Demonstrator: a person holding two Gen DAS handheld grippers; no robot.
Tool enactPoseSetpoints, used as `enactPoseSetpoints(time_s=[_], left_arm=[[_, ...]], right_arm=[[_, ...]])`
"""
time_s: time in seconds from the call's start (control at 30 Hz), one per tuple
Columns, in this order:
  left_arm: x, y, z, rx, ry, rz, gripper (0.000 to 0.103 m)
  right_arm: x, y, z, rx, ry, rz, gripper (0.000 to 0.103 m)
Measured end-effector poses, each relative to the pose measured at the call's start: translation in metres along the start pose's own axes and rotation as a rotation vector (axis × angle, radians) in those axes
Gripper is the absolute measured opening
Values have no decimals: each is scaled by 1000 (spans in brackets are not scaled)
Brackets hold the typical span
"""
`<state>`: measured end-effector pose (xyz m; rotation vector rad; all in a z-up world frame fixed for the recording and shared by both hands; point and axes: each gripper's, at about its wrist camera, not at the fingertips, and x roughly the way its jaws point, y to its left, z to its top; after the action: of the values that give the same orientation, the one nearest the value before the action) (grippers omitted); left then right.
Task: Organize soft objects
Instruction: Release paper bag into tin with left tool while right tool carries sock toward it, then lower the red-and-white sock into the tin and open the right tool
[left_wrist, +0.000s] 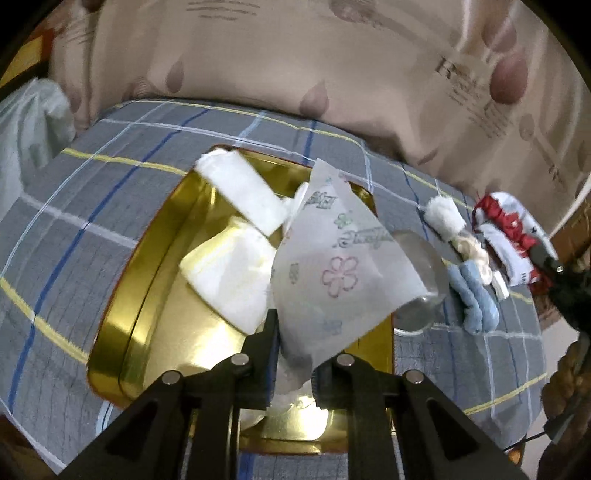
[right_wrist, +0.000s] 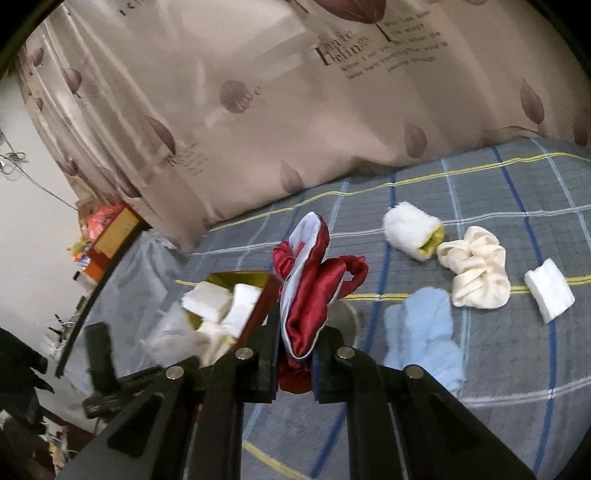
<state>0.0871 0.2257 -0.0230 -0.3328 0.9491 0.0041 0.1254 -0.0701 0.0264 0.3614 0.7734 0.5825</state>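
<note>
Plaid grey bedding (right_wrist: 517, 350) forms the work surface, backed by a leaf-print curtain (right_wrist: 258, 92); nearest each camera, the left gripper (left_wrist: 293, 354) is clamped on a flower-printed tissue pack (left_wrist: 332, 273) held over the gold tin (left_wrist: 122, 321), and the right gripper (right_wrist: 295, 354) is clamped on a red and white satin cloth (right_wrist: 310, 295) lifted clear of the bedding. Progress is judged partial: two white folded pads (left_wrist: 240, 192) already lie in the tin. Further out, a blue fluffy item (right_wrist: 424, 336), a cream scrunchie (right_wrist: 476, 273), a white fluffy roll (right_wrist: 410, 229) and a white pad (right_wrist: 548, 290) remain loose.
</note>
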Motion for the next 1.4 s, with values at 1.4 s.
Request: enactPoseSetpoints(time_s=[1.4], left_arm=[[-119, 24, -50, -69, -192, 251, 48]], right_arm=[[101, 157, -31, -165, 217, 214, 12]])
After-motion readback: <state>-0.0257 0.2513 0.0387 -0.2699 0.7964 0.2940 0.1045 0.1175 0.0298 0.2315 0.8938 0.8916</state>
